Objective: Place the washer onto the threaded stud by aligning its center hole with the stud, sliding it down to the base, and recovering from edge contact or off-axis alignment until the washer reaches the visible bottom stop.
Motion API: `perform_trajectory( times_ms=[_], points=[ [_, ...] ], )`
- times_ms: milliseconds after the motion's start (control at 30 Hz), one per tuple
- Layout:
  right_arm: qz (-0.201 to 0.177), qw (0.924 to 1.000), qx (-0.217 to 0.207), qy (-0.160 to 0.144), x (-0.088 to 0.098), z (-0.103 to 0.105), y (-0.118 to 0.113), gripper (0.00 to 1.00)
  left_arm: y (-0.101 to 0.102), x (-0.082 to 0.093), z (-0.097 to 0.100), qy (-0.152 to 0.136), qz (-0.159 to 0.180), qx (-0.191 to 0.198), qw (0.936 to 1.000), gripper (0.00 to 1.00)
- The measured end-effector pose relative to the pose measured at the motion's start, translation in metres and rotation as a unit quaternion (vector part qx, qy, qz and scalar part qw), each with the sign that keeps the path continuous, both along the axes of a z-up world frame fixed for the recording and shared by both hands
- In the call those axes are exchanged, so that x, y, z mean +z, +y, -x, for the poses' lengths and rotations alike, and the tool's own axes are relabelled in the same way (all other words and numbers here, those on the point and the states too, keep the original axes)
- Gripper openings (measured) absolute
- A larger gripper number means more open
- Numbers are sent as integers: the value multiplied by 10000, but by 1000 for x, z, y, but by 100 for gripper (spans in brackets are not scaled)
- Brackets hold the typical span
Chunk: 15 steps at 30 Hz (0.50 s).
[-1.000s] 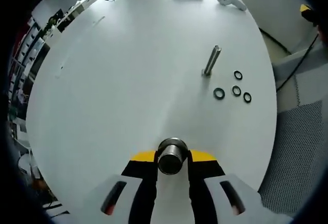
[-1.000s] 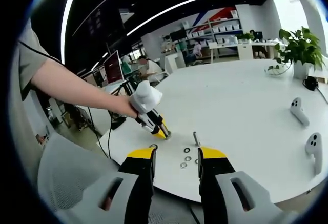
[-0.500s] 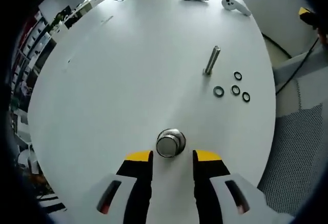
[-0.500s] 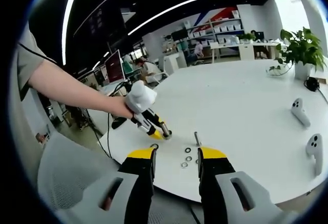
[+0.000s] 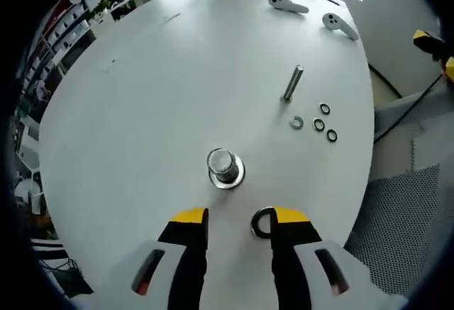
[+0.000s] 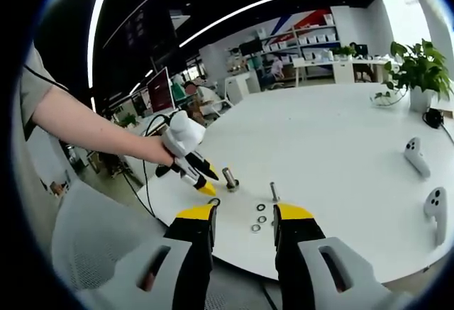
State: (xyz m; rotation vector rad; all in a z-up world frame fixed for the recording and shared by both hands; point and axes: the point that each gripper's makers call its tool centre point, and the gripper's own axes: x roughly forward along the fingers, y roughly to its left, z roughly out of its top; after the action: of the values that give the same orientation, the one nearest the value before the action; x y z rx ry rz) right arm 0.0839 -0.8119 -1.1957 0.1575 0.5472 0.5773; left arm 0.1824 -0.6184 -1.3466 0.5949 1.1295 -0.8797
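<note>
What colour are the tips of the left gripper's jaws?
Yellow on black, clearest in the left gripper view.

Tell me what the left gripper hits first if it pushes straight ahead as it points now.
Probably the stud standing upright on the table, just ahead of the open left gripper. A loose washer by its right fingertip is nearer, but off the centre line. Depth is uncertain.
</note>
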Motion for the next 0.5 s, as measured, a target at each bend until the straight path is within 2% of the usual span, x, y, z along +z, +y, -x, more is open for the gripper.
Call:
perform_trajectory(
  times_ms=[233, 500],
  points=[
    [9, 10000, 33, 1, 0, 1, 1, 34, 4, -8, 16, 85, -39, 36, 9999, 34],
    [-1, 10000, 7, -5, 0, 0, 0, 34, 1, -14, 25, 65, -42, 51, 10000, 34]
  ],
)
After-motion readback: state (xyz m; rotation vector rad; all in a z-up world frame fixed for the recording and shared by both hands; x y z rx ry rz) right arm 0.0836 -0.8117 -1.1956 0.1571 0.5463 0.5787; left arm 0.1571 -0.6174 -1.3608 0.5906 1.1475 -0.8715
